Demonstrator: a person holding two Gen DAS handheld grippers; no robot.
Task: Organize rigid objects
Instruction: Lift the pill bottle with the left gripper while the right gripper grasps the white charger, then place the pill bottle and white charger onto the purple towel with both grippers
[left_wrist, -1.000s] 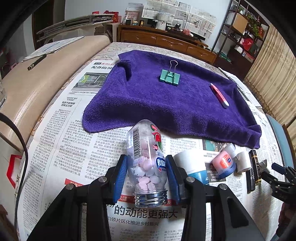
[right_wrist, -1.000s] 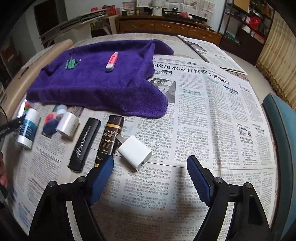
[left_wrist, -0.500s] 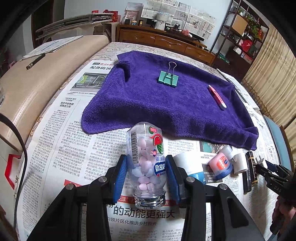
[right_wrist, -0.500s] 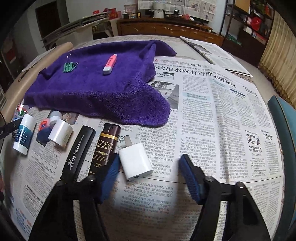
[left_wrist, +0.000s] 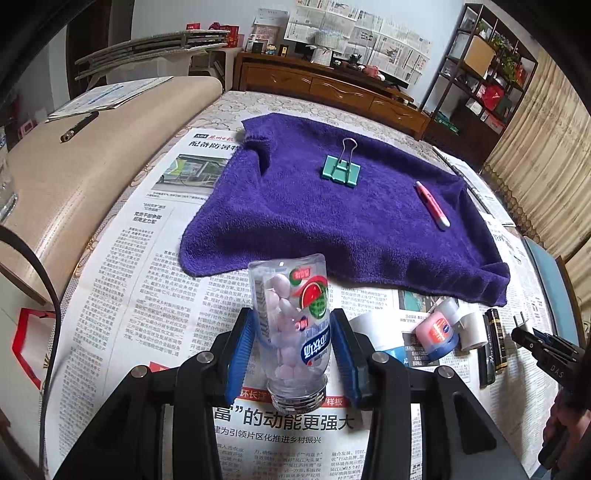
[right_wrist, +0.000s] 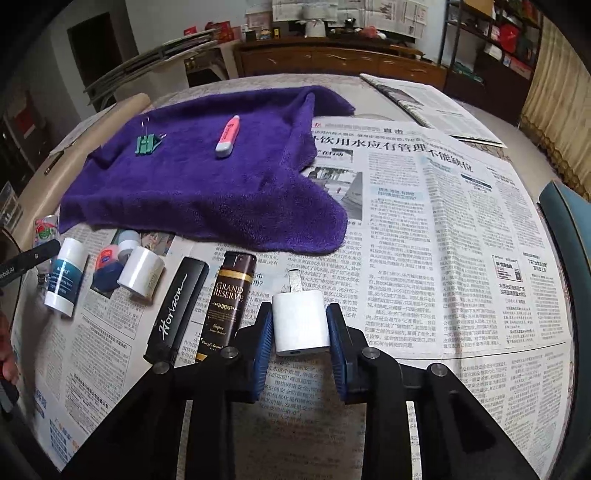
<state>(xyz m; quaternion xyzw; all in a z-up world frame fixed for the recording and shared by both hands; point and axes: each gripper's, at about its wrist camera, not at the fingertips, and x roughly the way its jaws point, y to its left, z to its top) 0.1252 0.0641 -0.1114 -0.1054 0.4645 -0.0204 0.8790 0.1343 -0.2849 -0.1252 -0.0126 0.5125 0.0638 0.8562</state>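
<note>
Purple towel (right_wrist: 207, 184) holding only clip (right_wrist: 146, 143) and pink marker (right_wrist: 227, 137); candy bottle (left_wrist: 293, 325) clamped in left gripper (left_wrist: 295, 358), right gripper (right_wrist: 300, 343) closing around white charger (right_wrist: 301, 321); row items unmoved.

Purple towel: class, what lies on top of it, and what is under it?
On the purple towel lie a green binder clip and a pink pen-like tool, apart. Newspaper shows under its near and left edges; what is beneath its middle is covered.
</note>
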